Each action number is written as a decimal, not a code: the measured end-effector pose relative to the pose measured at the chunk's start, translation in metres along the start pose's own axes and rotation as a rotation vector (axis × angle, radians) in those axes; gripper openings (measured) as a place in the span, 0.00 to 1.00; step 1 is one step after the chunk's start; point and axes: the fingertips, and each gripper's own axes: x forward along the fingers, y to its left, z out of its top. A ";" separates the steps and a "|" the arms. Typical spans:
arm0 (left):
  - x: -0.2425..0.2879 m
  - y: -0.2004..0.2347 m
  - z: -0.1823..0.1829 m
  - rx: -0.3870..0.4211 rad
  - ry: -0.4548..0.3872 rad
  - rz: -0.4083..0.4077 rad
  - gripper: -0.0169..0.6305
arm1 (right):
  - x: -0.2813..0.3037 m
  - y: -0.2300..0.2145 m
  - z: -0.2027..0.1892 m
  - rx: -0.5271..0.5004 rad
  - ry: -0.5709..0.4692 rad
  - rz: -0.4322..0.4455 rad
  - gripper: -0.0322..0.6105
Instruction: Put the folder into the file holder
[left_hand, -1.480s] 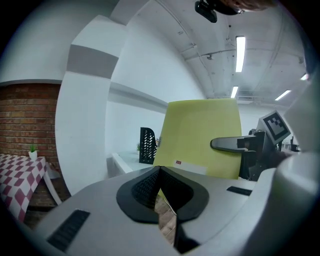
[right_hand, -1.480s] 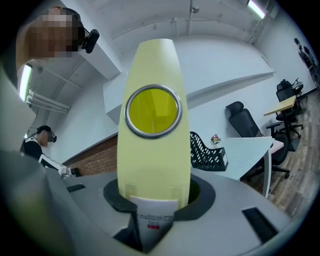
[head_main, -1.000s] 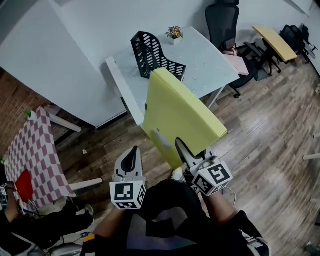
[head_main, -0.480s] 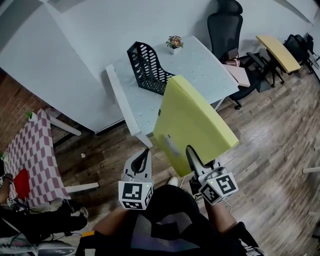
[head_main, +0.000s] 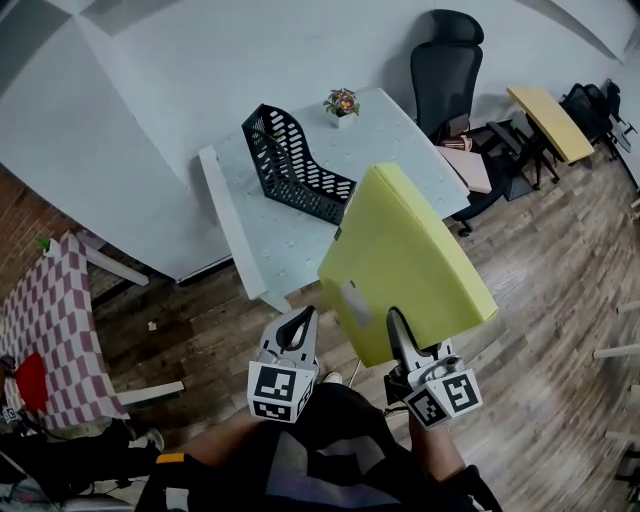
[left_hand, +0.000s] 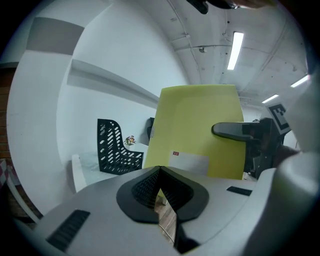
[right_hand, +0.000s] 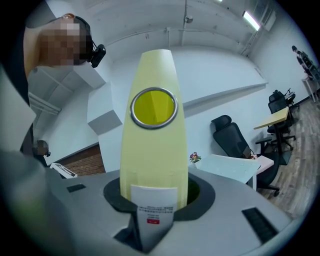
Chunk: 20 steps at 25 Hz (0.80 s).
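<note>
A wood-plank floor (head_main: 560, 300) and plain white walls (head_main: 200, 60) frame the room. The table (head_main: 395, 130) has a pale, speckled rectangular top. Beyond the table's right end stands a black office chair (head_main: 447, 60). Well left of the table is a second surface under a red-and-white checked cloth (head_main: 50, 320).

The folder (head_main: 405, 265) is a thick, smooth, yellow lever-arch box with a rounded spine. The spine carries a metal-rimmed finger hole and a white label. The folder is in the air off the table's near edge, above the floor, with its far corner overlapping the tabletop in the head view.

The file holder (head_main: 290, 160) is black perforated plastic with a curved, swept-up back. It stands upright on the table's left half, apart from the folder. A small potted plant (head_main: 341, 102) sits at the table's far edge.

The right gripper (right_hand: 152, 200) is clamped on the folder's spine at its lower end. One grey finger (head_main: 397, 335) lies along the left cover and the other is hidden behind the folder. The folder stands up and away from the jaws, toward the table.

The left gripper (head_main: 295, 335) hangs short of the table's near edge, beside the folder and not touching it. Its tips meet with nothing between them.
</note>
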 end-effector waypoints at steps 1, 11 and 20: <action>0.010 0.002 0.005 0.001 -0.006 -0.013 0.03 | 0.006 -0.004 0.004 -0.001 -0.004 -0.007 0.29; 0.092 0.040 0.058 0.003 -0.041 -0.101 0.03 | 0.080 -0.035 0.048 -0.102 -0.011 -0.049 0.28; 0.123 0.114 0.084 -0.039 -0.082 -0.071 0.03 | 0.162 -0.024 0.081 -0.201 -0.024 -0.007 0.28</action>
